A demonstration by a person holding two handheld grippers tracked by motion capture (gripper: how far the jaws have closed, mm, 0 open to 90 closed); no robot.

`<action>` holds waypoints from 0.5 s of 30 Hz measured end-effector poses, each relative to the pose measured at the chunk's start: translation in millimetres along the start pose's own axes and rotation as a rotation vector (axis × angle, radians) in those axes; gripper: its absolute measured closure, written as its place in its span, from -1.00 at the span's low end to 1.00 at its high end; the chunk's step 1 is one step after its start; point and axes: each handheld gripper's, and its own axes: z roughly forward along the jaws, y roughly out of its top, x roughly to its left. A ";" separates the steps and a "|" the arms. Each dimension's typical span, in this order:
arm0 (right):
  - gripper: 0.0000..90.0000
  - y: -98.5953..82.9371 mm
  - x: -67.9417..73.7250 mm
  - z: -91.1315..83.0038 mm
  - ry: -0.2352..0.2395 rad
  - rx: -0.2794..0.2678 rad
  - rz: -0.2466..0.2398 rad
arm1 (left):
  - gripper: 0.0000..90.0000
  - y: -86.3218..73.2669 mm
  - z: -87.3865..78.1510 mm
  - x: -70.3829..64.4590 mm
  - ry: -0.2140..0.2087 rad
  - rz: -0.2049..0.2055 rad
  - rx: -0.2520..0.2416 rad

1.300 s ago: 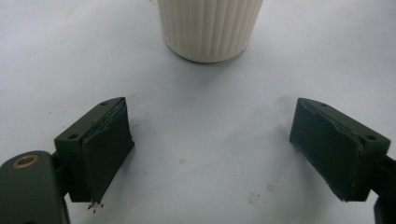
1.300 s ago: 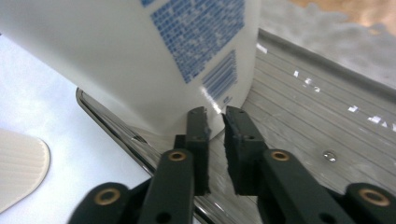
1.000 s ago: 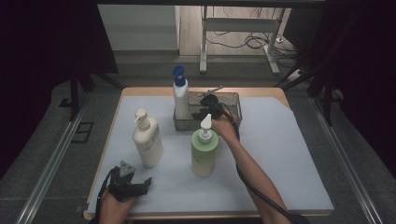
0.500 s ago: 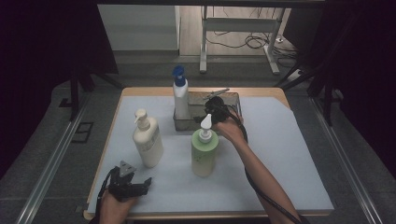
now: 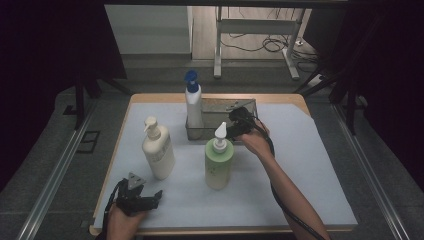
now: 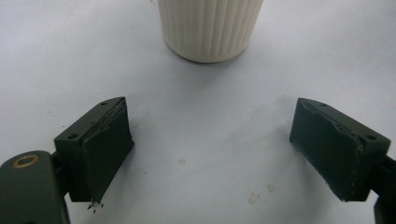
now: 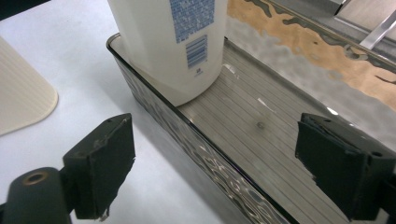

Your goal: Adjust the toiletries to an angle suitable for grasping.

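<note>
- While the right gripper [image 5: 239, 121] hovered at the near wall of the metal tray [image 5: 250, 106], its fingers [image 7: 100, 164] stood spread wide with nothing between them.
- Inside that tray stood the blue-capped bottle [image 5: 193, 104], upright at the left end; the right gripper view showed its base [image 7: 177, 51] pressed close to the tray wall [image 7: 187, 135].
- Just in front of the tray, beside the right hand [image 5: 255, 142], stood the green pump bottle [image 5: 218, 160], upright on the table [image 5: 300, 165].
- The cream pump bottle [image 5: 157, 150] stood well to the left, and the left gripper view showed its ribbed base [image 6: 210, 28] ahead of that gripper's spread, empty fingers [image 6: 100, 149].
- The left gripper [image 5: 136, 199] rested low at the table's near edge.
- Judged risk: a sideways reach for the green bottle could knock its tall pump with the wrist or cable and tip it, since it stood so close to the arm.
- Another risk: the spread fingers straddled the tray wall, so closing or lowering there might catch the rim and drag the tray, rocking the bottle inside.
</note>
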 end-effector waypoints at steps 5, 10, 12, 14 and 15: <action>-0.93 -6.9 -4.9 -6.7 0.023 -0.010 0.009 | -0.73 -0.1 -0.1 -0.1 0.001 0.000 0.000; -0.98 -13.7 -9.0 -18.8 0.034 -0.024 0.021 | -0.73 -0.2 -0.1 -0.1 0.001 -0.001 0.000; -0.98 -15.4 -10.1 -22.5 0.040 -0.032 0.031 | -0.73 -0.2 -0.1 -0.2 0.001 -0.001 -0.001; -0.98 -18.3 -11.4 -28.3 0.039 -0.036 0.029 | -0.73 -0.2 -0.1 -0.2 0.001 -0.001 -0.001; -0.98 -21.8 -12.8 -34.0 0.040 -0.044 0.027 | -0.73 -0.2 -0.1 -0.2 0.001 -0.001 -0.001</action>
